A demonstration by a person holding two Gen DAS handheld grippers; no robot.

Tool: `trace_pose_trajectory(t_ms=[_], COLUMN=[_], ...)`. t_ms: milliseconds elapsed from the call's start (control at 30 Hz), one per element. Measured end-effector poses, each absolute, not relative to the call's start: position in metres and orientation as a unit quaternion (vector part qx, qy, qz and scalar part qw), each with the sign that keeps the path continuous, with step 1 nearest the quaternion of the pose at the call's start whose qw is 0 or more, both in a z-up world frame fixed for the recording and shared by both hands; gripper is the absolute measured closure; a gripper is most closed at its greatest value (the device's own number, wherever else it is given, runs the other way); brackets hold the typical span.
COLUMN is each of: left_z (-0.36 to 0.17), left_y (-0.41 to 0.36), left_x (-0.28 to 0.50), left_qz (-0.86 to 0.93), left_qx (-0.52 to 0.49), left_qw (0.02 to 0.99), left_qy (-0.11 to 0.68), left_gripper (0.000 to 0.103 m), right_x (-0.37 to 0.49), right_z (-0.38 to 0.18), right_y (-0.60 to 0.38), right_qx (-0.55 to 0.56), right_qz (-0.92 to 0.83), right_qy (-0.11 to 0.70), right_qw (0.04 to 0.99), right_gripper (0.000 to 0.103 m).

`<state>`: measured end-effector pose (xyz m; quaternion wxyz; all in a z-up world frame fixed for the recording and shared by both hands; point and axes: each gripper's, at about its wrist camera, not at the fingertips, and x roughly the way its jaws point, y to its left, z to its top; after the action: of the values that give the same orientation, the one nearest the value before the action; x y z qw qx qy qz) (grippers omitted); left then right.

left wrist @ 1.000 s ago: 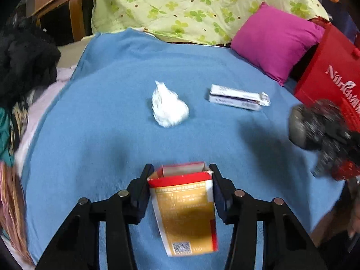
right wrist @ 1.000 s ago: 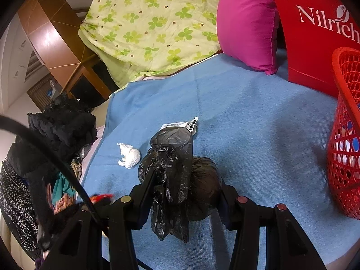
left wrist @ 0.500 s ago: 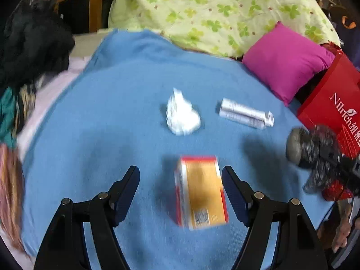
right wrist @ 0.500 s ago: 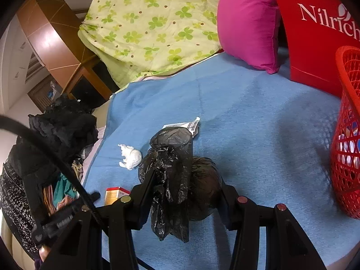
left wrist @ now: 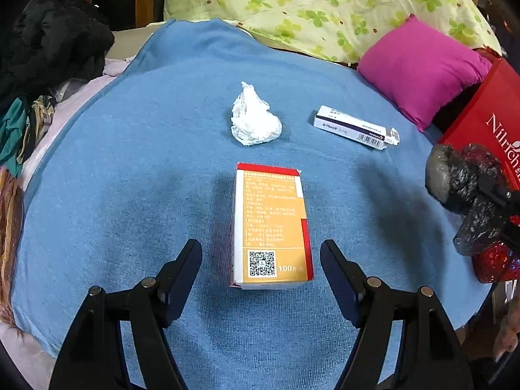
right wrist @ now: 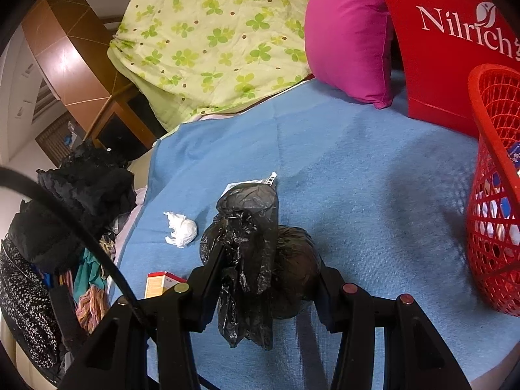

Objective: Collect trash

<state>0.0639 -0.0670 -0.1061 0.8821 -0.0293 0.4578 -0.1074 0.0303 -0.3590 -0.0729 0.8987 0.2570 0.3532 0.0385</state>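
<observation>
An orange and red medicine box (left wrist: 271, 227) lies flat on the blue blanket (left wrist: 130, 178), between and just ahead of my open left gripper (left wrist: 261, 261). Beyond it lie a crumpled white tissue (left wrist: 253, 117) and a long white carton (left wrist: 356, 127). My right gripper (right wrist: 265, 266) is shut on a knotted black plastic bag (right wrist: 256, 240), held above the blanket; it also shows in the left wrist view (left wrist: 468, 191). A red mesh basket (right wrist: 494, 201) with several items inside stands at the right. The tissue (right wrist: 180, 229) and the box (right wrist: 159, 284) show at the lower left of the right wrist view.
A red "Nilrich" bag (right wrist: 445, 42) and a magenta pillow (left wrist: 419, 68) stand at the back right. A clover-print quilt (left wrist: 325, 6) is heaped behind. Dark clothes (left wrist: 42, 52) pile up at the left edge of the bed.
My left gripper opened and let go of the medicine box, which now lies flat on the blanket. The left gripper drew back. The right gripper still holds the black bag.
</observation>
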Motion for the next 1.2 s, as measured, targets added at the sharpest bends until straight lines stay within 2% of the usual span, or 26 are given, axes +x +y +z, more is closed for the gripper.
trace_pose_trajectory(t_ms=[133,367,733,1200], left_z=[-0.109,-0.097,-0.043,0.024], left_y=[-0.07,-0.076,-0.088,-0.107], left_x=[0.065,0.061,0.034,-0.009], left_qz=[-0.114,-0.118,-0.127,-0.147], left_qx=[-0.022,-0.011,0.019,0.055], left_qw=[0.88,0.886,0.911,0.943], left_qy=[0.461,0.448,0.391,0.294], left_gripper=[0.052,0.052,0.052,0.052], right_x=[0.029,0.024,0.011,-0.042], right_z=[-0.072,-0.069,-0.054,-0.025], right_y=[-0.36,-0.363,-0.363,-0.362], right_qx=[0.256,0.259,0.242,0.234], right_qz=[0.04,0.04,0.035,0.025], right_qy=[0.351,0.344,0.311,0.224], right_qw=[0.9,0.902,0.918,0.946], right_gripper=[0.051,0.051,0.051,0.051])
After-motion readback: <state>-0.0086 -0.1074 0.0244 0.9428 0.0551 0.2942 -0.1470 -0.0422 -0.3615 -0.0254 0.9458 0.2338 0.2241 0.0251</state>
